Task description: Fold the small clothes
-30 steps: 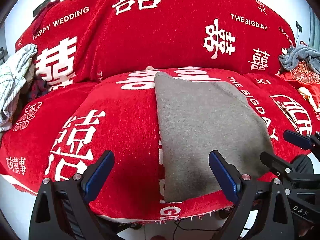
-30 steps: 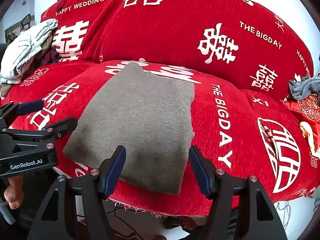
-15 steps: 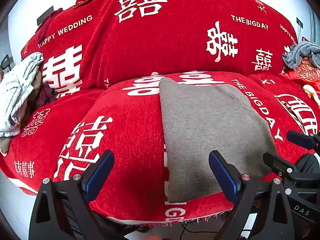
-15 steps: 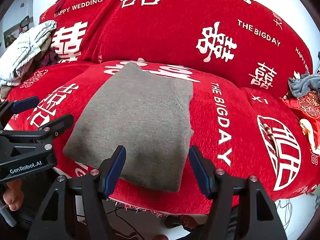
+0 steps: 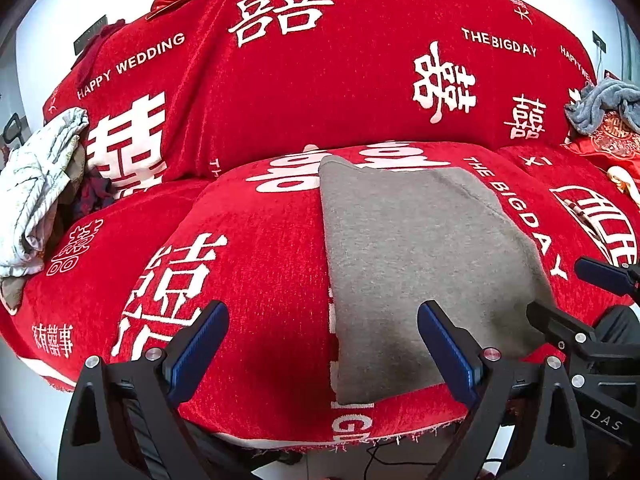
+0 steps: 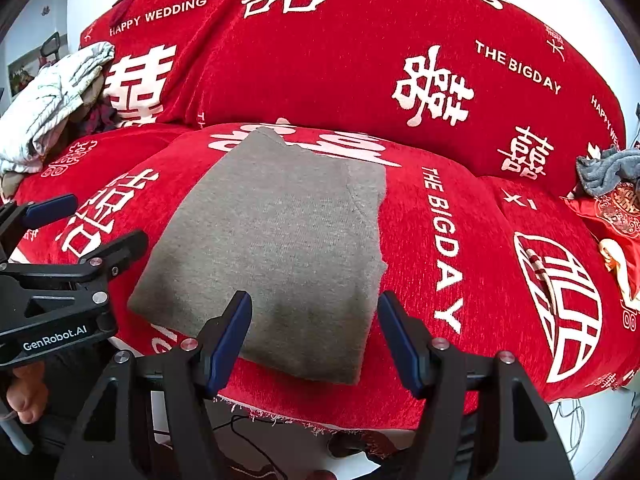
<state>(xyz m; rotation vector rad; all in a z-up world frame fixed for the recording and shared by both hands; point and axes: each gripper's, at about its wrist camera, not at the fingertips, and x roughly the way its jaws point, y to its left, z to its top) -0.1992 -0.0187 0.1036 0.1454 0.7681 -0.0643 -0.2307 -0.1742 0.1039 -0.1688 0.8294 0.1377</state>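
**Reader:** Clothing first, please: where is it?

**Describer:** Folded grey garment (image 5: 420, 264), a neat rectangle of soft knit fabric, lies flat on the middle seat cushion of a sofa (image 5: 256, 264). The sofa wears a red cover with white Chinese characters and the words "HAPPY WEDDING" and "THE BIG DAY". The garment's near edge sits close to the cushion's front edge.

**Reader:** And the two tools?

**Describer:** The left tool (image 5: 320, 344) hangs over the cushion's front edge with its blue-padded fingers spread wide. Nothing is gripped; the garment's left edge shows between them. The right tool (image 6: 314, 332) is also wide open and holds nothing, poised above the garment's near right corner without pressing on it. Each tool shows at the edge of the other's view, so they are side by side.

**Reader:** Anything else nearby?

**Describer:** A crumpled white patterned cloth (image 5: 36, 196) is heaped at the sofa's left end. A grey fluffy cloth (image 5: 600, 108) lies bunched at the right end, beside a red embroidered cushion (image 5: 612, 144).
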